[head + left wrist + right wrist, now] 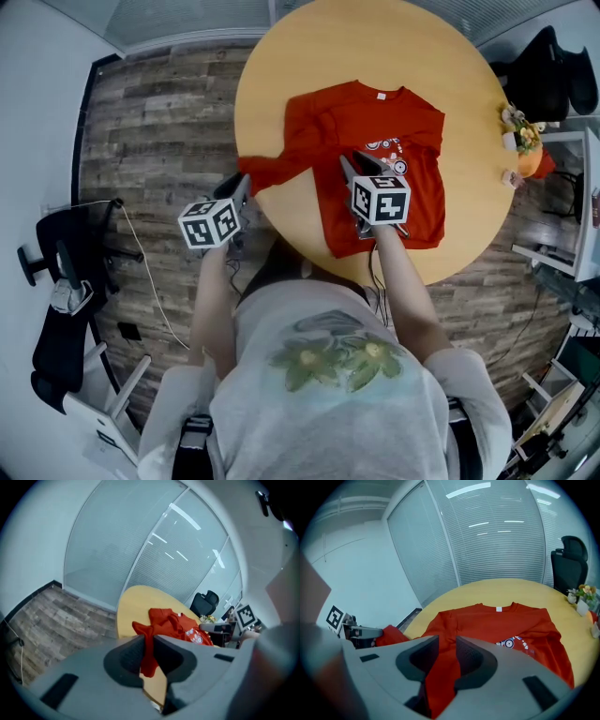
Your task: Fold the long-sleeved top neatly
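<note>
A red long-sleeved top (375,131) lies front up on the round yellow table (309,56), collar at the far side. Its left sleeve (272,171) runs across to the table's near left edge. My left gripper (242,183) is at that edge, shut on the sleeve end; in the left gripper view red cloth (149,658) is pinched in the narrow gap of the left gripper (148,639). My right gripper (354,164) hovers over the top's body, and in its own view the right gripper (446,644) stands open, with the red top (506,625) showing below the gap.
Small items and a flower pot (522,141) sit at the table's right edge. One black chair (553,75) stands beyond it, another black chair (56,281) at the far left. A cable (141,253) trails over the wood floor. Glass walls with blinds lie behind.
</note>
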The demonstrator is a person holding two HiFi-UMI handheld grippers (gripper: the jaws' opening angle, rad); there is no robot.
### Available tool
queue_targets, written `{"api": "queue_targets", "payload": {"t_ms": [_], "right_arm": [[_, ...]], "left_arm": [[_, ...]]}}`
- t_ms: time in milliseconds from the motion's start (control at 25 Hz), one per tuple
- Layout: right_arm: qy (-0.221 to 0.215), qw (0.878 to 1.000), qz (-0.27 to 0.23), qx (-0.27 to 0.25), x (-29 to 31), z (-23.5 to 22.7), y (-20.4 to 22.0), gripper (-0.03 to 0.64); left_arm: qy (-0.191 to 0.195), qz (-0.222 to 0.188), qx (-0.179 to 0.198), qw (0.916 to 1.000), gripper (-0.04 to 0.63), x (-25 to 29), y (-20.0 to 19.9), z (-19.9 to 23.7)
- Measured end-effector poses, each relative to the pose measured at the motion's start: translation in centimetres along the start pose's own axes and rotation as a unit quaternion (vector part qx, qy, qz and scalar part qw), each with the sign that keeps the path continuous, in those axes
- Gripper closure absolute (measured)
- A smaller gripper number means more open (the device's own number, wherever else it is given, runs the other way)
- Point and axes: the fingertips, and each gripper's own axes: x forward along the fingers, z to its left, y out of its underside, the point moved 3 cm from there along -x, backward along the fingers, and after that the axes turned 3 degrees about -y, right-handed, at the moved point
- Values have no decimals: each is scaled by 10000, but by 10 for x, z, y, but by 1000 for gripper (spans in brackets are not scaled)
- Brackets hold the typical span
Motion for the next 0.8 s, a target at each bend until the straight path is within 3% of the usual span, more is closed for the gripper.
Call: {"api": "queue_targets", "payload": {"t_ms": [240, 440, 560, 800], "right_arm": [[-47, 9999, -130, 75, -16, -5, -3, 494], [-44, 9995, -283, 143, -35, -9, -7, 494], [-19, 9992, -359, 174, -46, -14, -8, 494], [82, 9987, -430, 259, -58, -21, -6, 494]], "left_arm": [[-461, -1059, 607, 9915, 534, -44, -85, 1], [-880, -1804, 937, 9752, 534, -81, -148, 4], [-1003, -2044, 1518, 9618, 534, -95, -176, 1], [-919, -2014, 2986, 9283, 534, -86, -204, -24]]}}
